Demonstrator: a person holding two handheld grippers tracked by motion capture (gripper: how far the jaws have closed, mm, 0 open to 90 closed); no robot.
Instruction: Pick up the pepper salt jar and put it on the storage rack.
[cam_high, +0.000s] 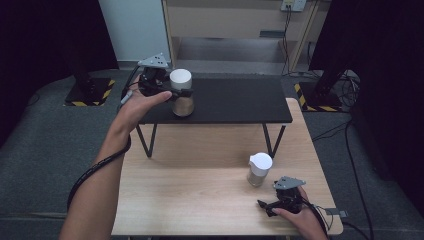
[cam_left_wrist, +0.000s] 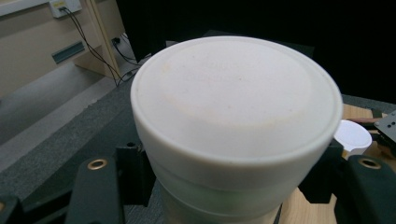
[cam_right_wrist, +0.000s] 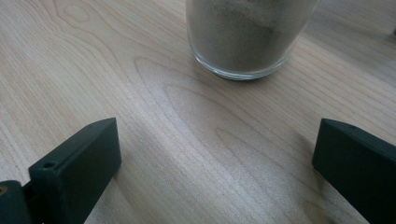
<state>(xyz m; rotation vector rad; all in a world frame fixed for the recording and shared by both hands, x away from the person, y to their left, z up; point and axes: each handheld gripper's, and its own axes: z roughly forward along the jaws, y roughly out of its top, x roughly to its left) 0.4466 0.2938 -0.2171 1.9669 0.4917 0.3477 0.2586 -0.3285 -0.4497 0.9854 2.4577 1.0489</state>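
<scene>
Left arm stretched forward, left gripper (cam_high: 176, 93) clamped around white-lidded jar (cam_high: 181, 93) on black raised shelf (cam_high: 235, 102). Right hand (cam_high: 300, 215) low at near tabletop (cam_high: 190, 185) edge, right gripper (cam_high: 266, 206) jaws spread, pointing at second jar (cam_high: 259, 170) just ahead, not touching.

Left gripper (cam_high: 176, 93): black jaws, brass screws, grey three-cornered plate, black cable.
Right gripper (cam_high: 265, 206): matching black body, grey plate.
Forearms: bare, sleeveless.

A black shelf (cam_high: 235, 102) stands on the wooden table (cam_high: 200, 185).
</scene>
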